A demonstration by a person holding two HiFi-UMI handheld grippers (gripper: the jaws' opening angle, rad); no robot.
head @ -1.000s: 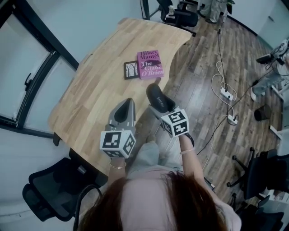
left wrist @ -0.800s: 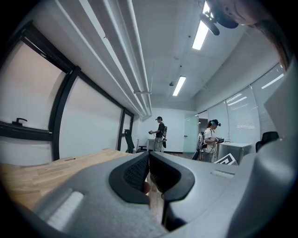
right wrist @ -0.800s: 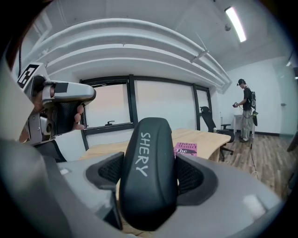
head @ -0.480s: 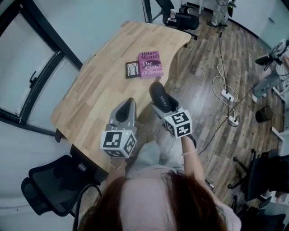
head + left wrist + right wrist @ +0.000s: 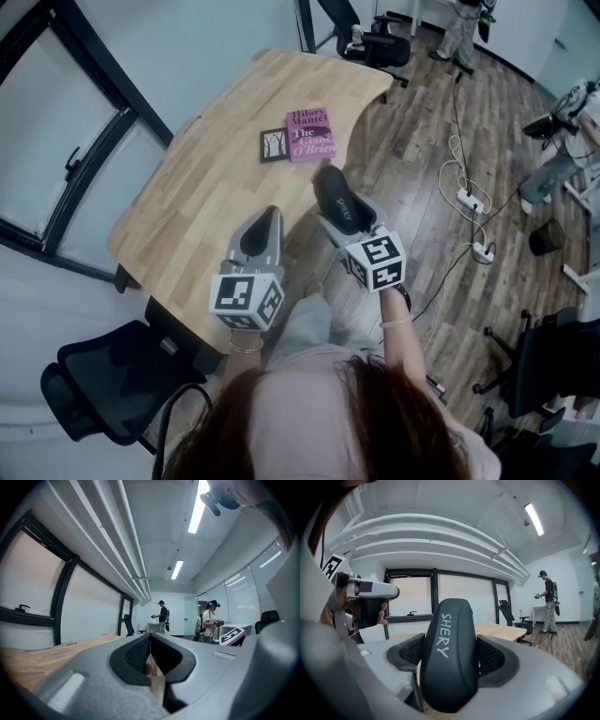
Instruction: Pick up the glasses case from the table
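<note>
My left claw (image 5: 262, 223) hangs over the desk (image 5: 202, 178), jaws together on nothing. My right claw (image 5: 353, 228) is clamped on one end of the black glasses case (image 5: 335, 197), apparently lifted, by the desk's edge. Most of the case overhangs the jaws, so I reckon a quick swing could lever it loose.

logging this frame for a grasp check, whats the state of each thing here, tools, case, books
glasses case: closed, gripped between the right tool's jaws, lifted off the table
right tool: shut on the glasses case
left tool: jaws together, nothing between them
pink book: closed, flat on the table, cover up
small black book: closed, flat, right beside the pink book
</note>
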